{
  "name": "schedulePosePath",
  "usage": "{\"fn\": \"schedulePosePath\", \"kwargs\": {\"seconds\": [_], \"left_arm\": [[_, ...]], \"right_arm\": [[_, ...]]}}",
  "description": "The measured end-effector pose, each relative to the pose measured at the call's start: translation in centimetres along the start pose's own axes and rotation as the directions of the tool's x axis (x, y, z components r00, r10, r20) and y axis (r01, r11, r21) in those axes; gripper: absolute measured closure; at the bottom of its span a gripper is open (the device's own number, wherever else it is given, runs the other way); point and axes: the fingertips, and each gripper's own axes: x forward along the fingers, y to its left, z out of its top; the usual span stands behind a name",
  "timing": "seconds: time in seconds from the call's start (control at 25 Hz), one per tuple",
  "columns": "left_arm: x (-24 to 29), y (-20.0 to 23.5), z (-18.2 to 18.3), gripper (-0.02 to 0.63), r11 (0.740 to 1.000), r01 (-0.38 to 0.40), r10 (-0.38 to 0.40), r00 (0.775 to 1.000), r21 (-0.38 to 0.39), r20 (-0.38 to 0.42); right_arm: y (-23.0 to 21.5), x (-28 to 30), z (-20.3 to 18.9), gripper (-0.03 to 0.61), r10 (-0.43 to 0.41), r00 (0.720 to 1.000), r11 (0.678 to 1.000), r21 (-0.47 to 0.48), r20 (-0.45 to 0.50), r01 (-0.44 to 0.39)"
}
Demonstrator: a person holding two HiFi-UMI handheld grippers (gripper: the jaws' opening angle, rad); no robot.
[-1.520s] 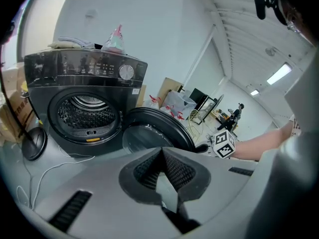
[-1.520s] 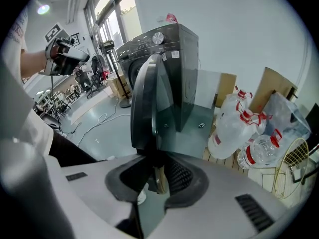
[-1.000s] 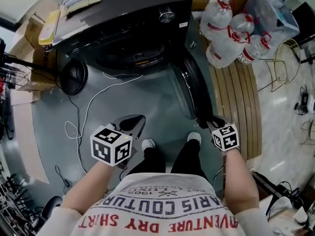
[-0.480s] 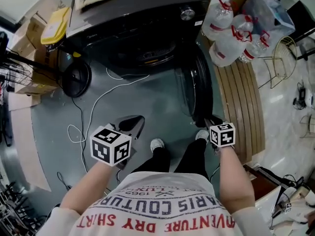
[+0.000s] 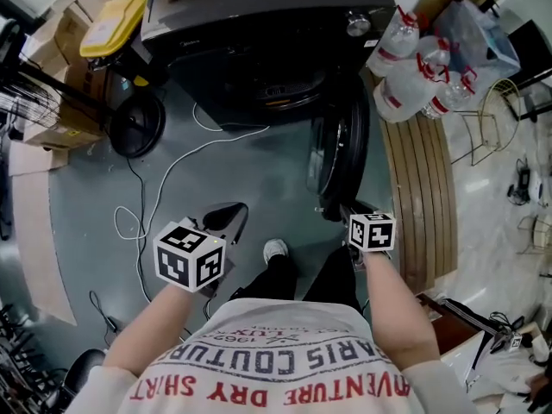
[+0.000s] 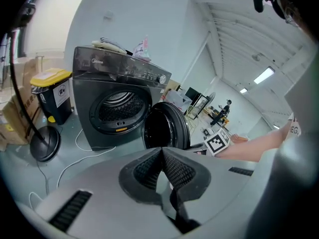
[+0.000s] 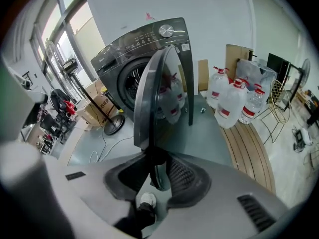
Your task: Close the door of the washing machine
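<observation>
Black left gripper [image 5: 226, 218] hangs over the grey floor [image 5: 259, 175], jaws together on nothing. Beyond, the dark washing machine [image 5: 259, 41] stands open, its door [image 5: 345, 145] swung out; the right gripper's [image 5: 335, 210] opening jaws straddle the door's edge.

left gripper [image 5: 228, 216] shut, right gripper [image 5: 335, 209] opening around door [image 7: 157, 93]

Grey-green floor [image 5: 259, 175] crossed by a white cable [image 5: 172, 167]. At right, a slatted wooden strip [image 5: 418, 188] borders pale marble flooring [image 5: 492, 210]. Water bottles [image 5: 414, 67] stand at the strip's far end, with a wire chair [image 5: 500, 110] near them. At left: yellow bin [image 5: 112, 20], cardboard boxes [image 5: 39, 152], round black base [image 5: 136, 126]. White wall [image 6: 139, 19]; lit ceiling strip lights [image 6: 264, 75]; tall windows [image 7: 64, 31].
</observation>
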Motion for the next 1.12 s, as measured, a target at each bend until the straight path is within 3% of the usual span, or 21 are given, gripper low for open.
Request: {"fn": "schedulePosePath", "kwargs": {"seconds": [0.16,0.4,0.8,1.12], "left_arm": [[-1.6,1.4,-0.8,0.586,1.000,-0.020,0.021,1.000,-0.024,0.022],[-3.1,3.4,-2.2,0.586,0.996,-0.084,0.084,0.996,0.001,0.036],[-6.1,6.4,-2.4,0.586,0.982,-0.162,0.168,0.984,-0.093,0.066],[-9.0,10.6,-3.0,0.586,0.947,-0.238,0.259,0.963,-0.214,0.076]], "right_arm": [[2.4,1.1,0.4,0.465,0.013,1.000,0.999,0.041,-0.012,-0.012],[6.1,2.6,1.4,0.459,0.032,0.998,0.997,0.066,-0.061,-0.028],[13.4,6.4,5.0,0.434,0.129,0.984,0.989,0.089,-0.119,-0.119],[18.0,9.7,8.2,0.412,0.180,0.978,0.978,0.125,-0.101,-0.167]]}}
